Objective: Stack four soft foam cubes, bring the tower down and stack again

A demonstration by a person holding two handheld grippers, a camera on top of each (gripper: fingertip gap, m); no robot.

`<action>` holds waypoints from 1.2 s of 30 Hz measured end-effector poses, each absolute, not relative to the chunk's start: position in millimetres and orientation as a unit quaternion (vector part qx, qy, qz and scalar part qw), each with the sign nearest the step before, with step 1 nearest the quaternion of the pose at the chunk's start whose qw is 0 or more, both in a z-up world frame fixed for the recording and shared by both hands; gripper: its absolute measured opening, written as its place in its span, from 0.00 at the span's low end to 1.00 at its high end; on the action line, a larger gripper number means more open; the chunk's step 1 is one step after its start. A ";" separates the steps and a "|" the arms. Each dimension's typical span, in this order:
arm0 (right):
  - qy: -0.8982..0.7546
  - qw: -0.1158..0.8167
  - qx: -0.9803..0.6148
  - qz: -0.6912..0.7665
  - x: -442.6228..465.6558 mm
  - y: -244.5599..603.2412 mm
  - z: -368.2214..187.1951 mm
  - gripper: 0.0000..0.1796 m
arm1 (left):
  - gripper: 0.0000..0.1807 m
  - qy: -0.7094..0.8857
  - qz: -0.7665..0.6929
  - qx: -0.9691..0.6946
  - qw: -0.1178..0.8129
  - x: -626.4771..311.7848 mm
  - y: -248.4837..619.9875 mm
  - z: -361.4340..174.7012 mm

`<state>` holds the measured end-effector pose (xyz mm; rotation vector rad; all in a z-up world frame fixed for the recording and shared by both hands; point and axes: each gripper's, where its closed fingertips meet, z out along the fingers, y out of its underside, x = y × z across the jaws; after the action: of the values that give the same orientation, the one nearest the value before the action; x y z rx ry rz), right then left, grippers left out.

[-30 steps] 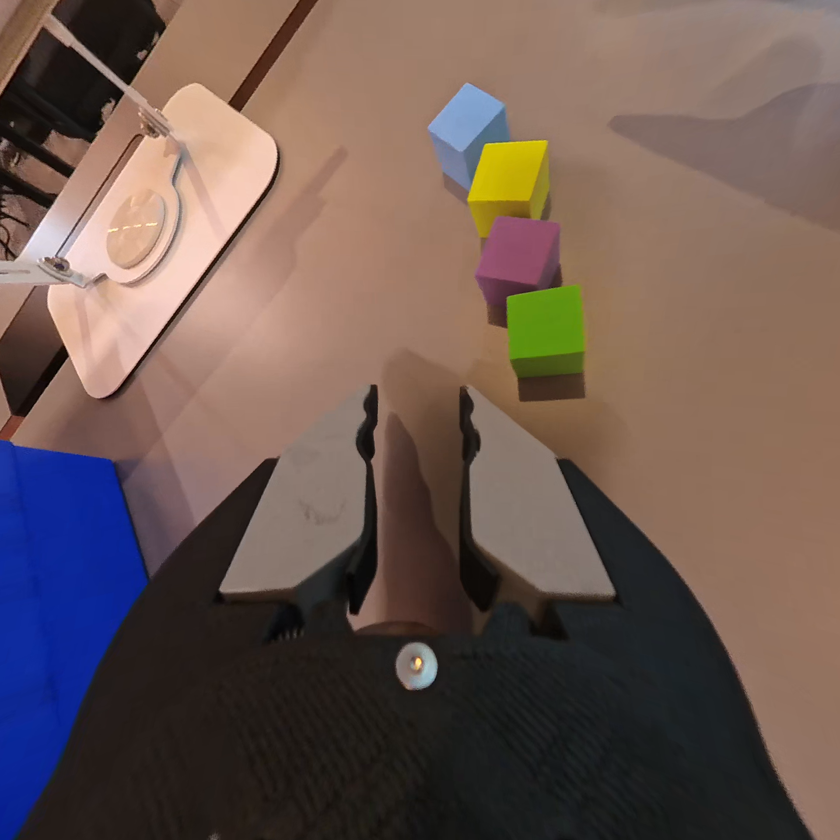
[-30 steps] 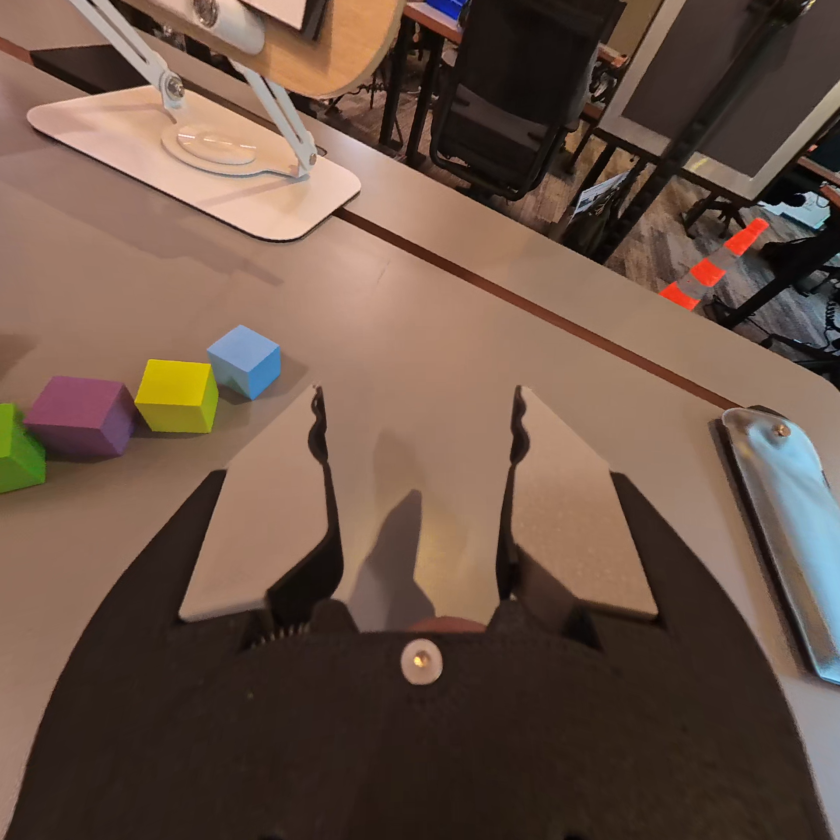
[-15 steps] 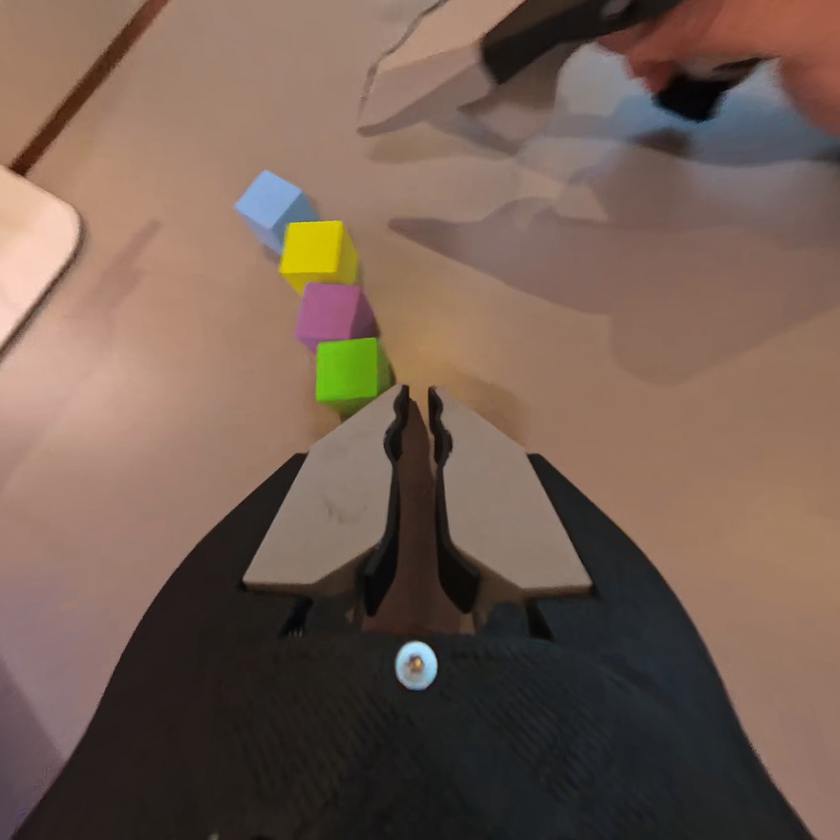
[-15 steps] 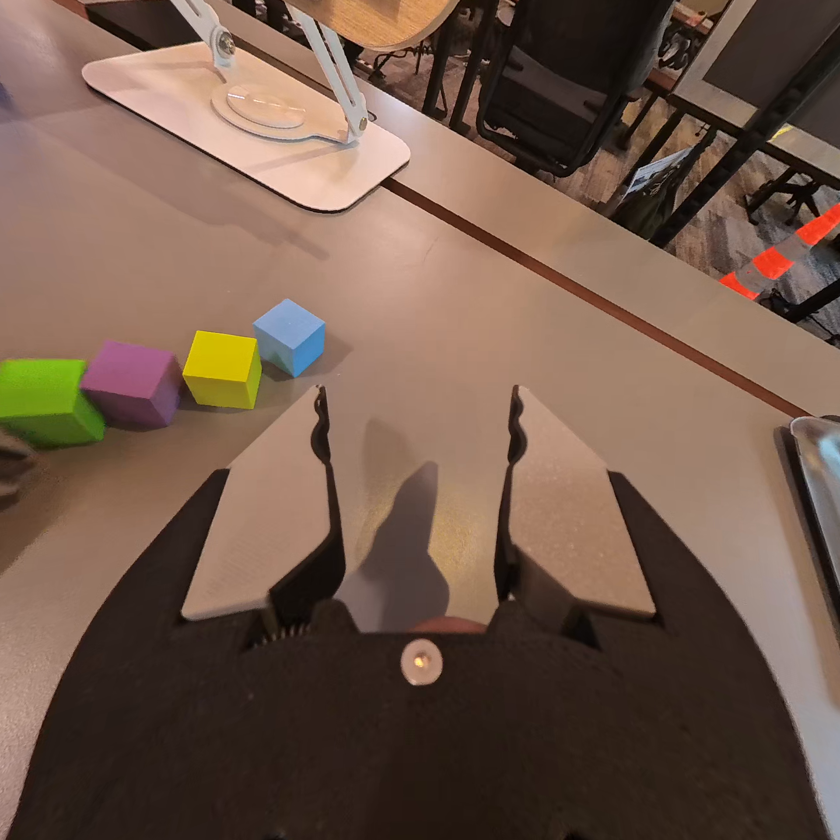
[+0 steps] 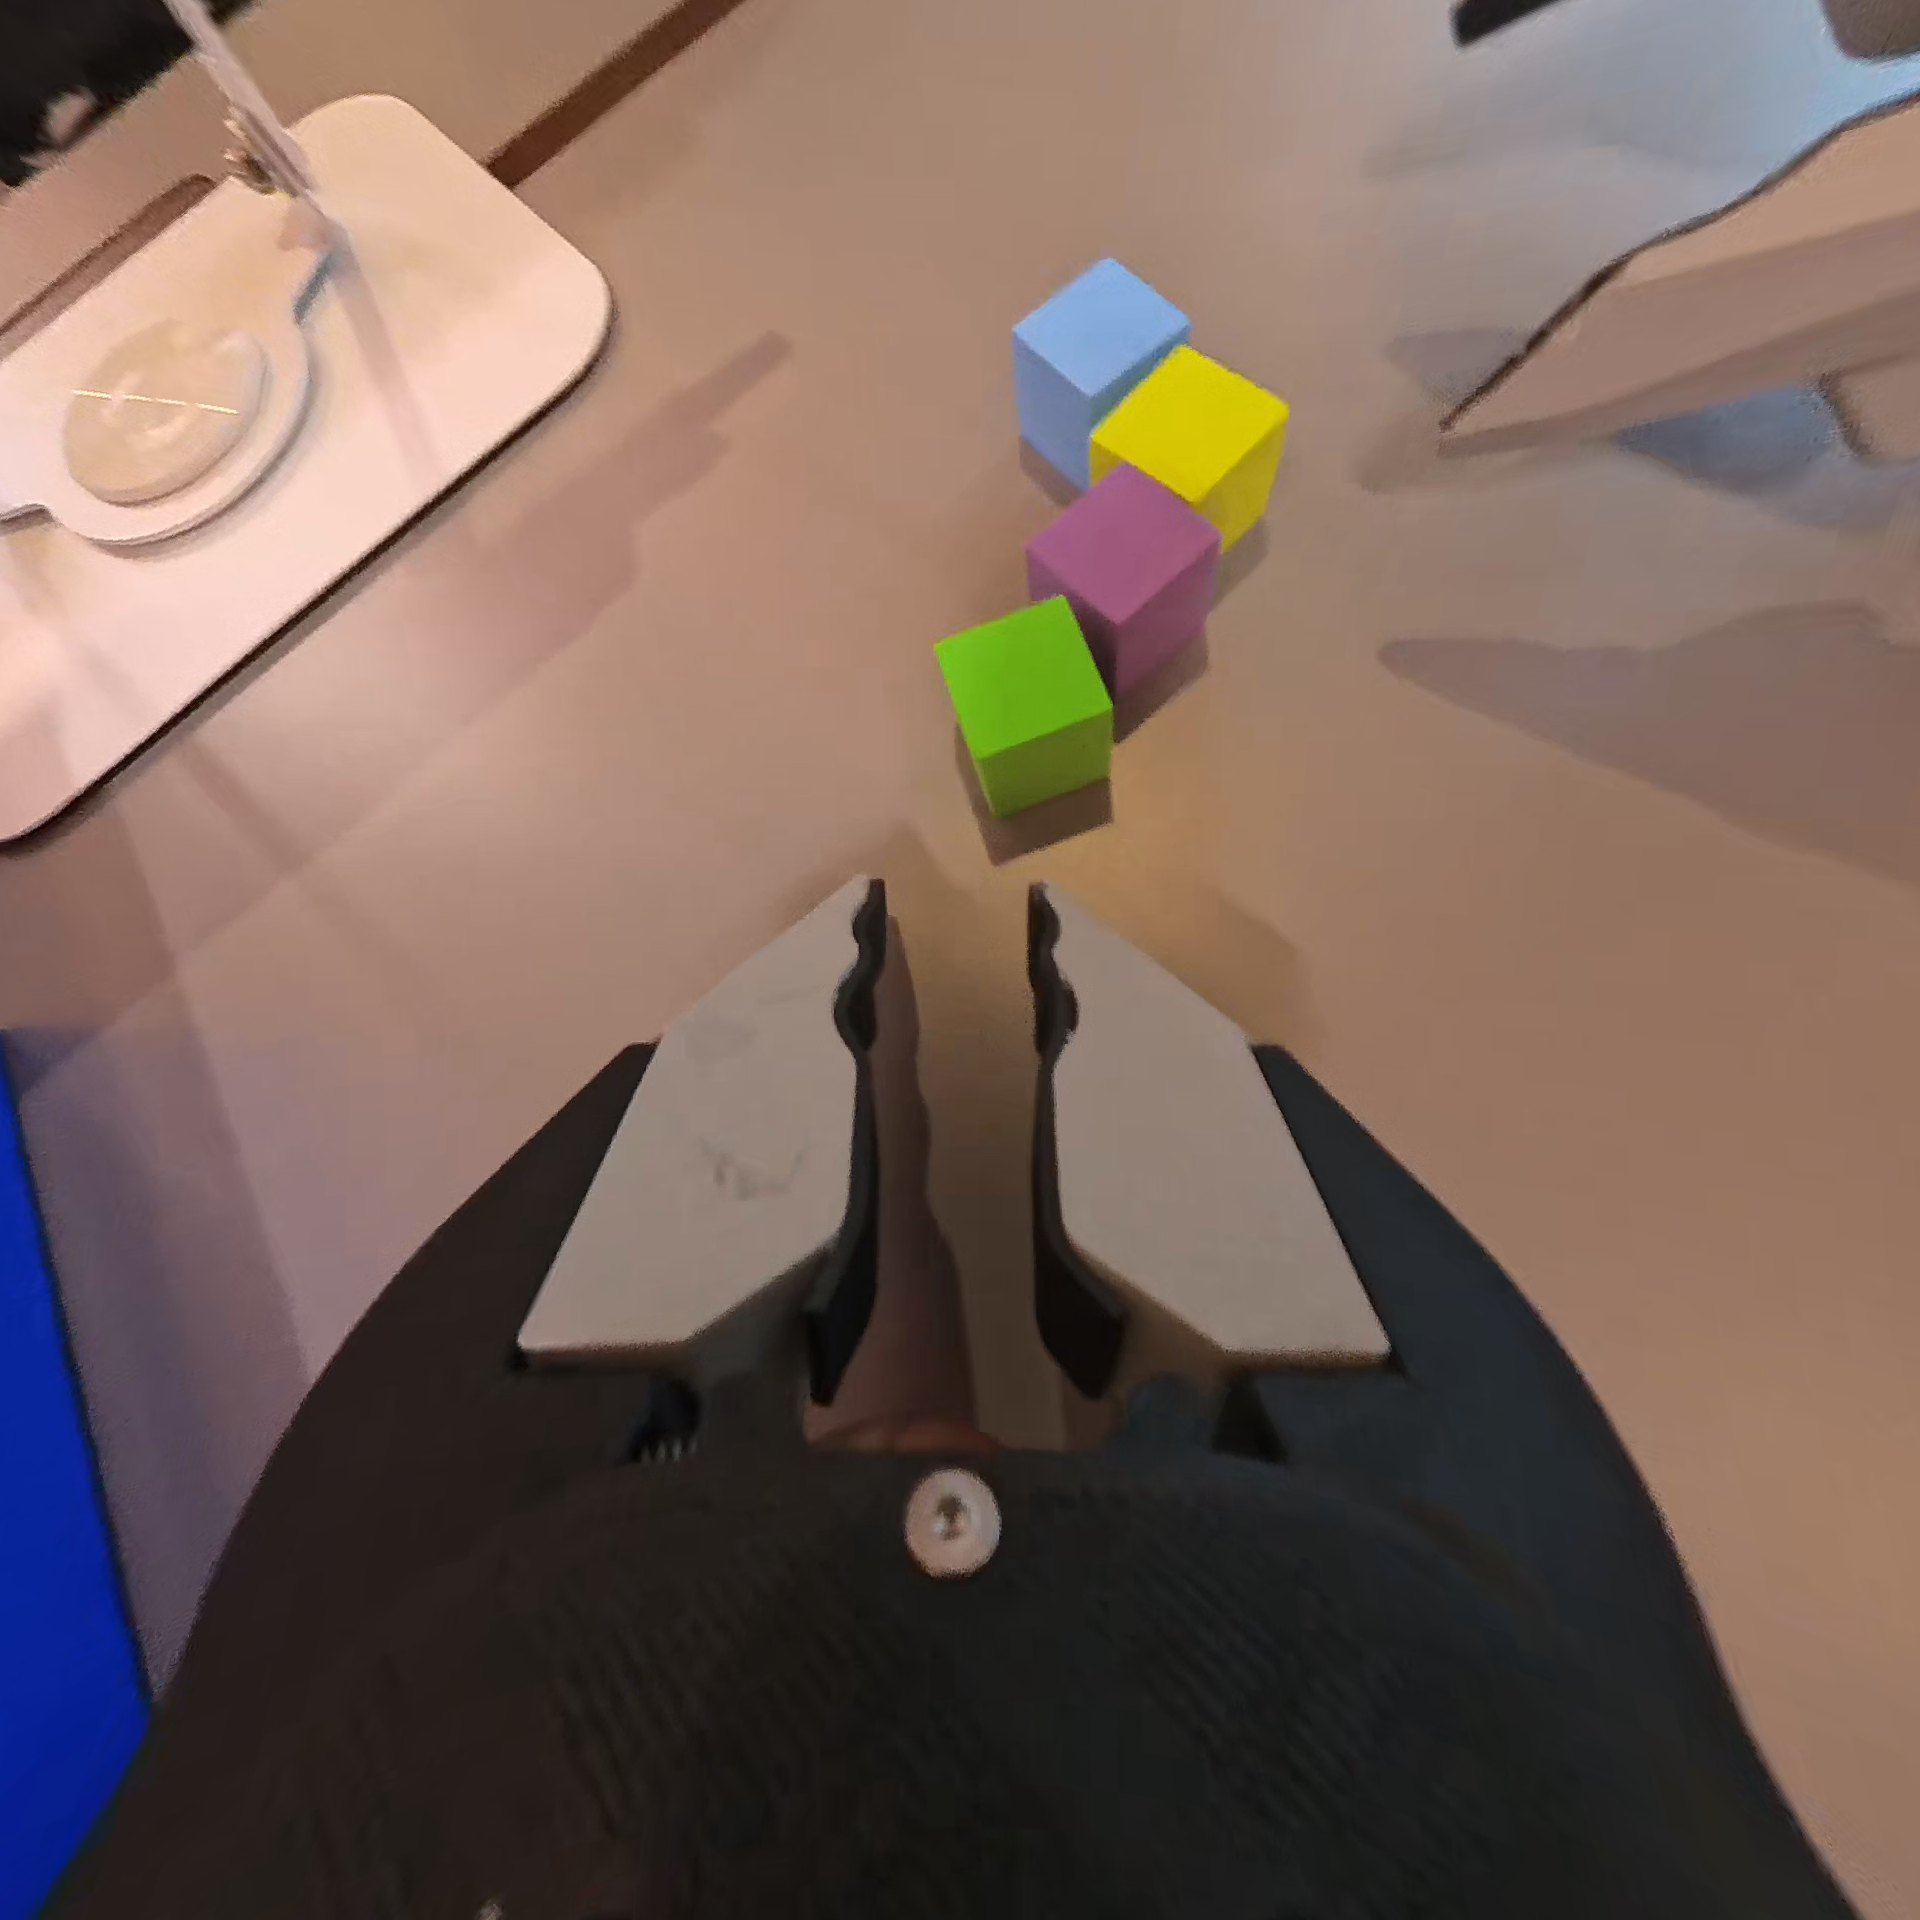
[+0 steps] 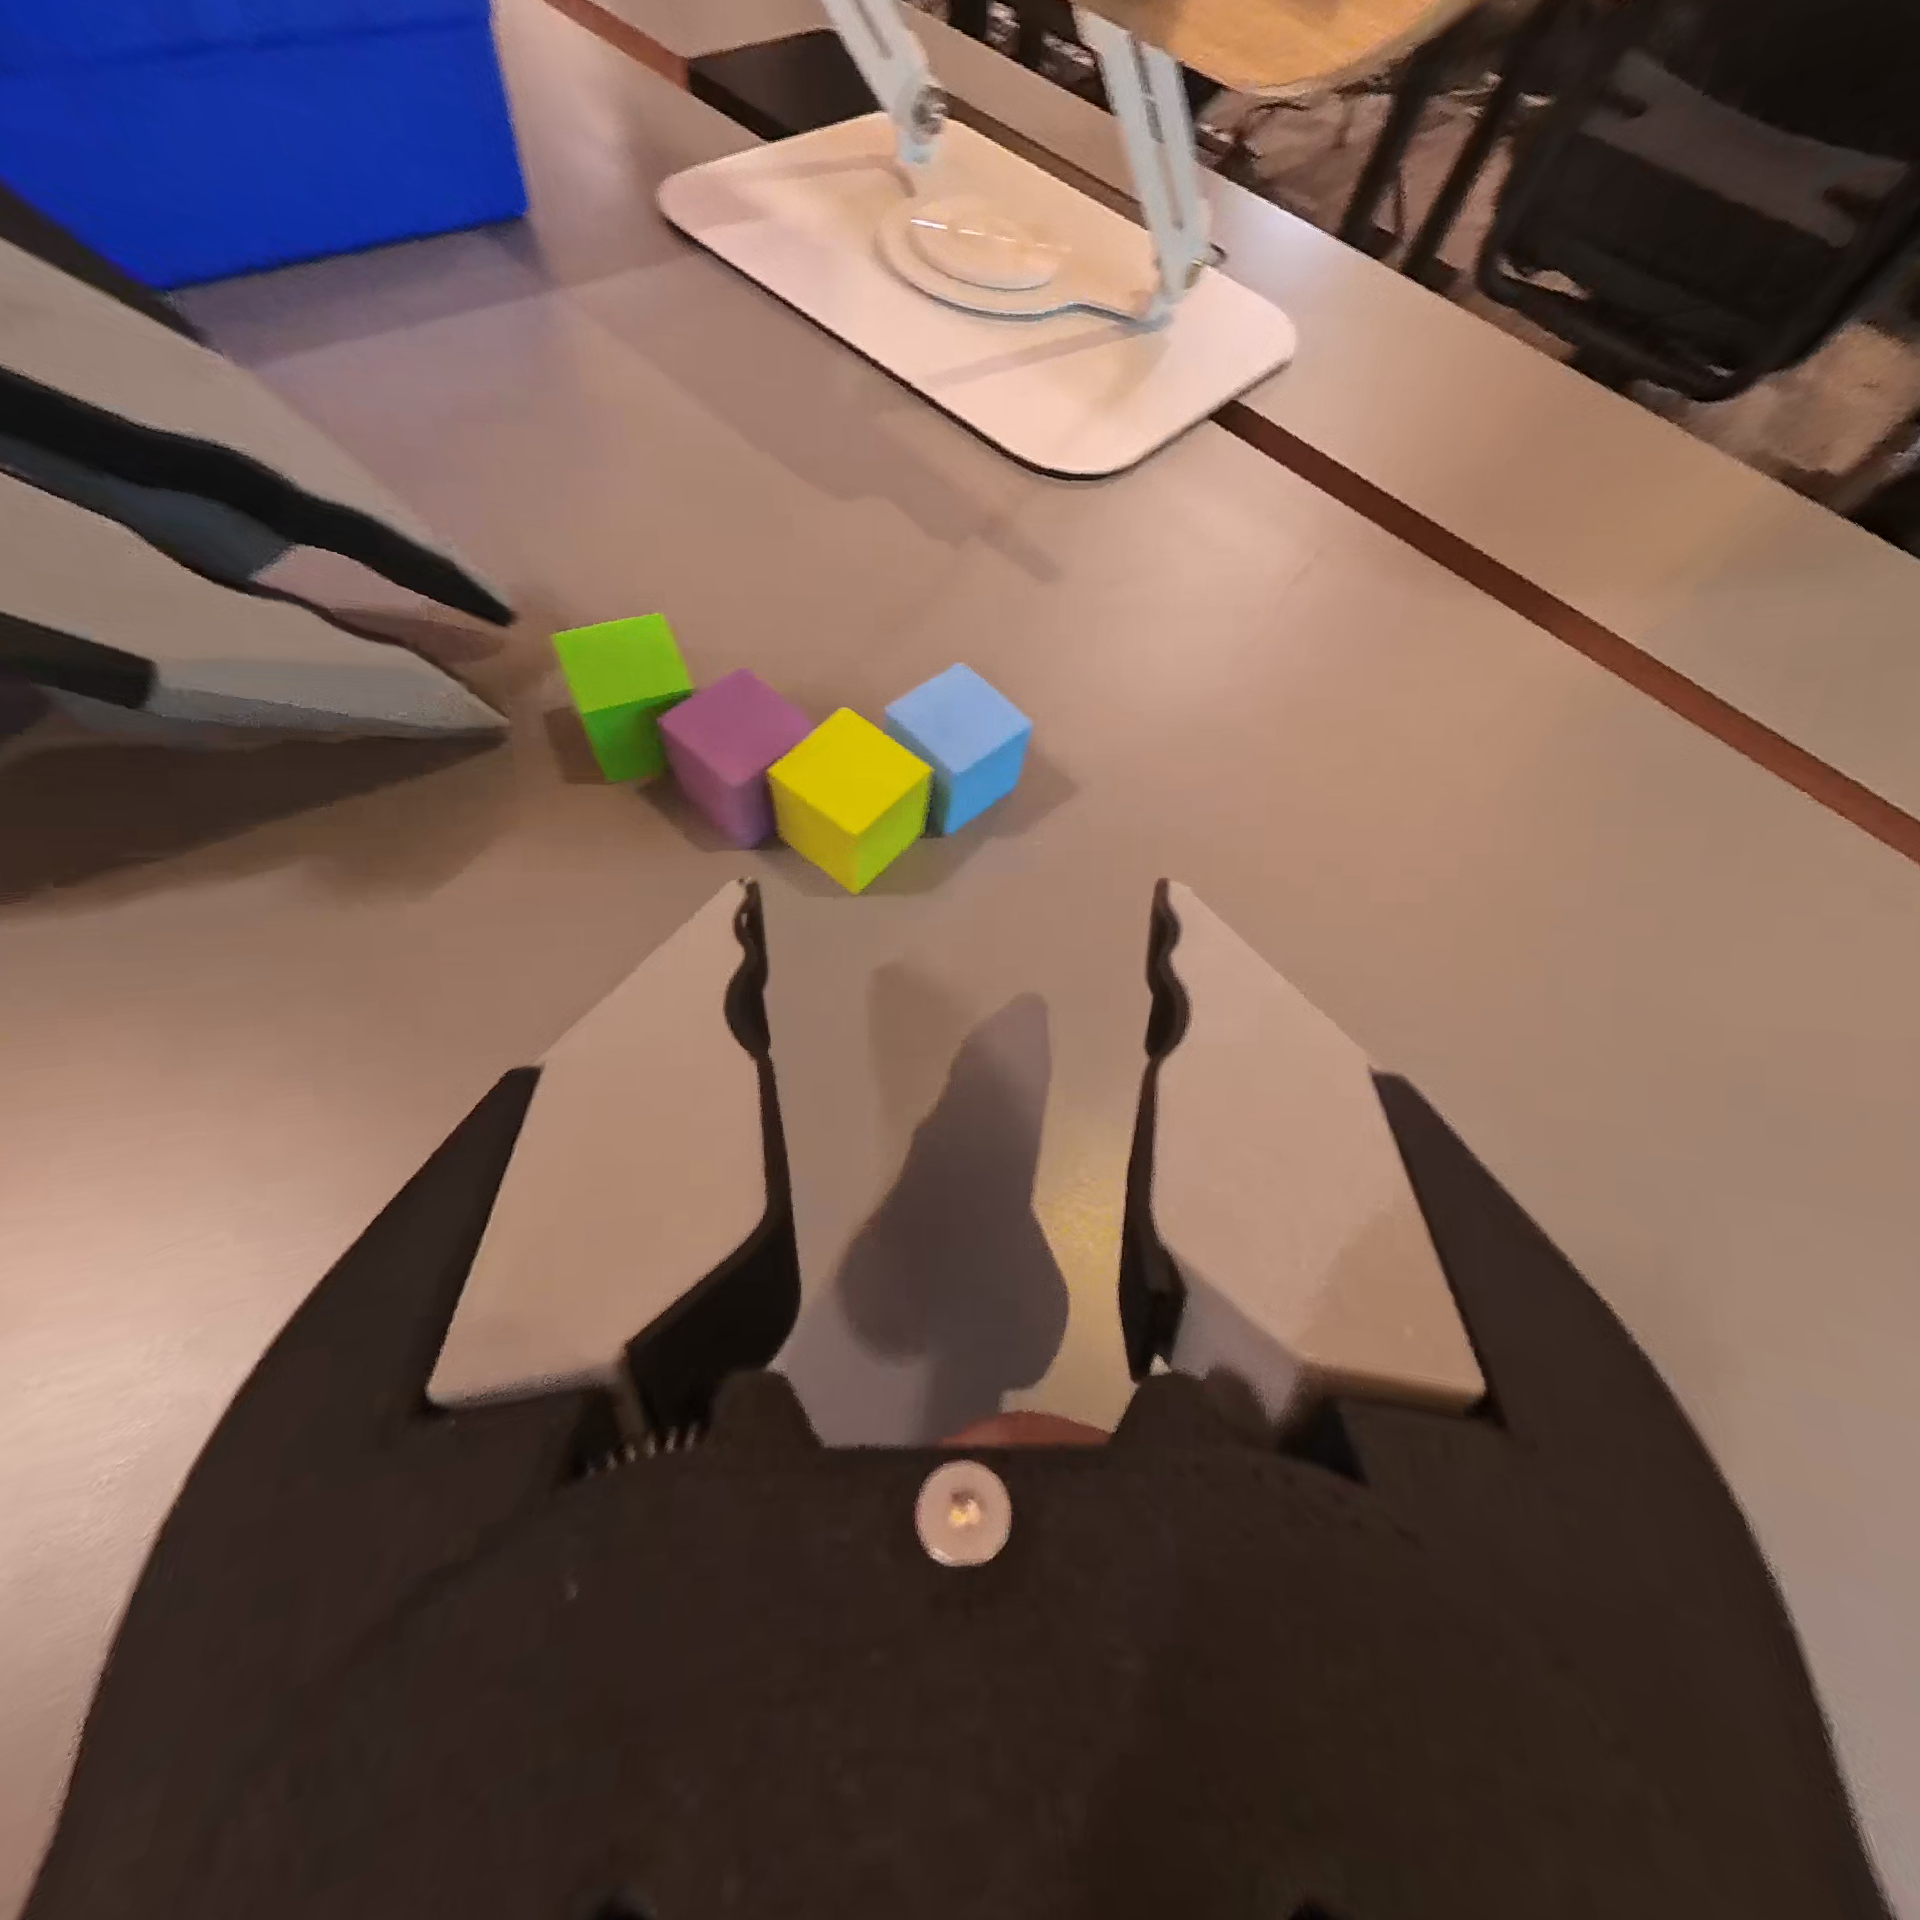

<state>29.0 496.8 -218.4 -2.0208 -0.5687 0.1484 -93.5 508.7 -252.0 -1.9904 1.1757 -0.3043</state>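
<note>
Four foam cubes lie in a bent row on the table, touching each other: green (image 5: 1023, 696), purple (image 5: 1122, 566), yellow (image 5: 1195, 436) and blue (image 5: 1096, 364). My left gripper (image 5: 956, 904) is a little open and empty, just short of the green cube. In the right wrist view the row reads green (image 6: 618, 675), purple (image 6: 732, 748), yellow (image 6: 847, 795), blue (image 6: 961, 743). My right gripper (image 6: 951, 894) is wide open and empty, just in front of the yellow cube. The left gripper (image 6: 507, 673) also shows there, beside the green cube.
A white stand base (image 5: 312, 468) lies at the far left, also seen in the right wrist view (image 6: 987, 312). A blue box (image 6: 260, 125) stands behind the left gripper. A brown seam (image 6: 1558, 623) crosses the table, with chairs (image 6: 1662, 208) beyond.
The left gripper was nearly shut against the green cube and has opened a little and backed off. The right gripper has swung left to face the cubes. The row is more bunched.
</note>
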 end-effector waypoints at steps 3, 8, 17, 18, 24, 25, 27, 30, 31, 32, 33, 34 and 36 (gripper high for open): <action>-0.312 0.498 -0.801 0.115 1.9 483.4 -213.6 0.30 | 0.12 0.480 -0.113 -0.774 0.396 -91.4 504.3 -252.1; -0.408 0.508 -0.736 0.183 -30.5 455.0 -202.2 0.28 | 0.23 0.464 -0.152 -0.784 0.384 -89.3 501.2 -251.7; -0.482 0.460 -0.731 0.147 -38.4 449.8 -223.3 0.38 | 0.08 0.464 -0.220 -0.763 0.393 -92.3 491.8 -235.9; -0.480 0.460 -0.733 0.141 -36.8 455.9 -222.7 0.35 | 0.10 0.462 -0.214 -0.765 0.395 -94.9 494.7 -235.9; -0.476 0.428 -0.762 0.100 -32.9 498.2 -225.5 0.34 | 0.15 0.461 -0.156 -0.770 0.414 -105.6 510.2 -238.7; -0.489 0.420 -0.760 0.083 -33.0 503.5 -228.1 0.32 | 0.15 0.462 -0.152 -0.770 0.413 -105.6 510.7 -239.7; -0.510 0.402 -0.756 0.078 -37.3 509.7 -232.4 0.27 | 0.17 0.464 -0.133 -0.771 0.415 -107.1 513.3 -241.7; -0.532 0.371 -0.757 0.084 -39.9 513.4 -239.4 0.23 | 0.19 0.476 -0.103 -0.768 0.416 -109.1 515.5 -245.9; -0.539 0.360 -0.757 0.083 -39.7 512.6 -242.6 0.21 | 0.19 0.478 -0.097 -0.767 0.416 -109.2 515.9 -246.7; -0.543 0.352 -0.759 0.078 -38.8 511.8 -245.7 0.21 | 0.19 0.479 -0.092 -0.766 0.417 -109.5 516.3 -246.8; -0.545 0.352 -0.757 0.075 -39.3 510.5 -245.9 0.21 | 0.19 0.478 -0.091 -0.766 0.420 -109.8 517.0 -246.2; -0.549 0.352 -0.754 0.079 -40.9 506.0 -245.0 0.18 | 0.19 0.477 -0.092 -0.766 0.421 -109.9 517.3 -245.2; -0.557 0.351 -0.747 0.095 -45.4 493.0 -243.4 0.15 | 0.19 0.473 -0.097 -0.768 0.421 -110.8 517.6 -244.4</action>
<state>-45.4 493.0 -243.4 -1.9350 -1.4413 0.2459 -110.8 517.6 -244.4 -1.9234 1.1860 -0.2424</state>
